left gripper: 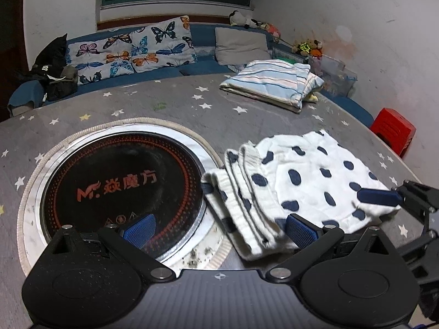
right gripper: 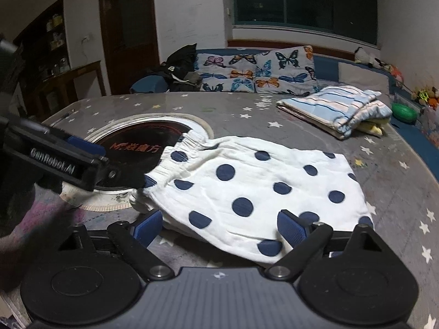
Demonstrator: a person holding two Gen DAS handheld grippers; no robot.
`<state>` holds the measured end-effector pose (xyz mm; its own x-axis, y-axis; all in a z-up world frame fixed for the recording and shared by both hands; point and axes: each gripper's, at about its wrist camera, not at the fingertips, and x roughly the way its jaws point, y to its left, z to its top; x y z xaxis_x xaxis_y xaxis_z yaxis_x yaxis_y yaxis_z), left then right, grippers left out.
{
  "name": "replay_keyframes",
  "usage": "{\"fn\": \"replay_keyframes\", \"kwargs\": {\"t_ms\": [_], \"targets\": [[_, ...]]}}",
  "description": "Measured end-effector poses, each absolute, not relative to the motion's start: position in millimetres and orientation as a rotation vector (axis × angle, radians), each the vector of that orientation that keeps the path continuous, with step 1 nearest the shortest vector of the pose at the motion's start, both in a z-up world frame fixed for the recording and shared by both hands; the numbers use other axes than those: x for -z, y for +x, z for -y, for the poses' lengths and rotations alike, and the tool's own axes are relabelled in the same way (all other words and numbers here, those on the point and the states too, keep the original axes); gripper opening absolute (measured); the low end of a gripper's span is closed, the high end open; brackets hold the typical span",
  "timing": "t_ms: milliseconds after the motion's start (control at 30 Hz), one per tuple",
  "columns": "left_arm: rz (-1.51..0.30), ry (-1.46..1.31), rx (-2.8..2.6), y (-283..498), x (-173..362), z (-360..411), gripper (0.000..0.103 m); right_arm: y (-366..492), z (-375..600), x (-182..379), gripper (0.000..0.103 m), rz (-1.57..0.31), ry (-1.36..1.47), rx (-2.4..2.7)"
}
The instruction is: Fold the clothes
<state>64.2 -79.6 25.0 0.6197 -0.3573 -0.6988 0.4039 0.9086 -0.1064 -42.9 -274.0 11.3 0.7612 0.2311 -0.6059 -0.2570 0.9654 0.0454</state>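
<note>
Left gripper [left gripper: 219,229]: fingers spread wide apart, nothing between them, hovering low over the table [left gripper: 153,101]. Polka-dot shorts [left gripper: 296,181]: white with navy spots, lying folded on the table just ahead of the claw and toward its right finger, gathered waistband nearest the round cooktop [left gripper: 123,186]. Cooktop: black glass with red lettering, set into the table, directly ahead of the claw's left finger and touched by the waistband edge.

Right gripper [right gripper: 219,229]: fingers likewise wide apart, gripping nothing, with the shorts' [right gripper: 260,186] near hem lying between and just ahead of the two blue pads. Striped folded cloth [right gripper: 337,109]: well beyond the shorts, ahead and right. Butterfly cushion [right gripper: 258,71]: farther still, on the blue sofa [right gripper: 326,65] behind the table.
</note>
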Motion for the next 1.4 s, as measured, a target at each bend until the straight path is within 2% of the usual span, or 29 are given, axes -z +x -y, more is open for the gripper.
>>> {"fn": "replay_keyframes", "kwargs": {"t_ms": [367,433,700,1400], "targets": [[-0.794,0.076,0.438,65.4,-23.2,86.5,0.103,-45.2,298.4,-11.5,0.094,-0.648,-0.029,-0.187],[-0.792,0.079,0.436,63.1,-22.5,86.8,0.103,-47.2,308.4,-10.0,0.098,-0.645,-0.004,-0.152],[-0.791,0.068,0.438,52.3,-18.5,86.0,0.103,-54.5,344.9,-1.5,0.103,-0.650,0.103,-0.013],[-0.820,0.101,0.489,12.8,-0.8,89.9,0.103,-80.3,349.4,5.7,0.103,-0.632,0.196,0.056]]}}
